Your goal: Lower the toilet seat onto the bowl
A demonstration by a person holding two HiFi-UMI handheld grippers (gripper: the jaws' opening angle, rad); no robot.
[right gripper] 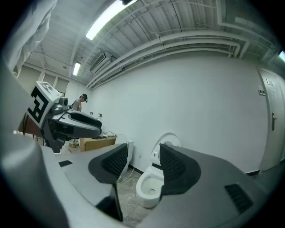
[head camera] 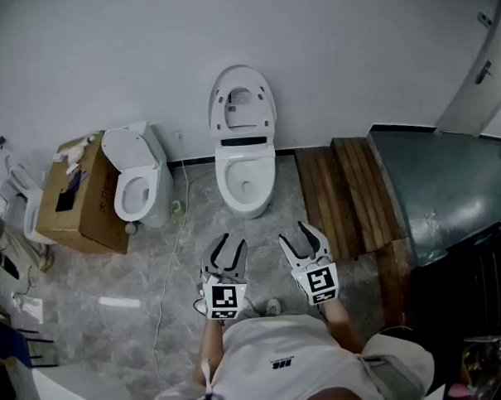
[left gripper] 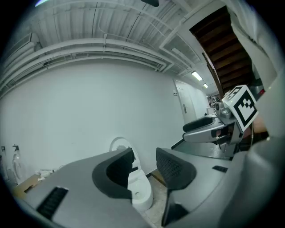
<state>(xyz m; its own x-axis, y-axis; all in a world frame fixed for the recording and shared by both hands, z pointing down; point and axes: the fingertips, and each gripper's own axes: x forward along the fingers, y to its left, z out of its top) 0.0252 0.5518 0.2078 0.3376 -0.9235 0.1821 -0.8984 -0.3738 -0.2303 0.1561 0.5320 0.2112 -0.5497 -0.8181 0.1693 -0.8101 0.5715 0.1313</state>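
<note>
The white toilet (head camera: 246, 184) stands against the back wall, its seat and lid (head camera: 241, 104) raised upright against the wall and the bowl uncovered. Both grippers hover side by side over the floor in front of it, a short way from the bowl, touching nothing. My left gripper (head camera: 228, 246) has its jaws a little apart with nothing between them; the bowl (left gripper: 139, 189) shows through the gap. My right gripper (head camera: 293, 234) is open too, and the bowl (right gripper: 149, 189) and raised lid (right gripper: 168, 139) show between its pads.
A second toilet (head camera: 138, 182) and a cardboard box (head camera: 75, 196) stand at the left. A wooden platform (head camera: 343, 195) and a dark metal ramp (head camera: 436, 187) lie to the right. A cable (head camera: 175, 265) trails across the marble floor. A person (right gripper: 79, 103) stands far off.
</note>
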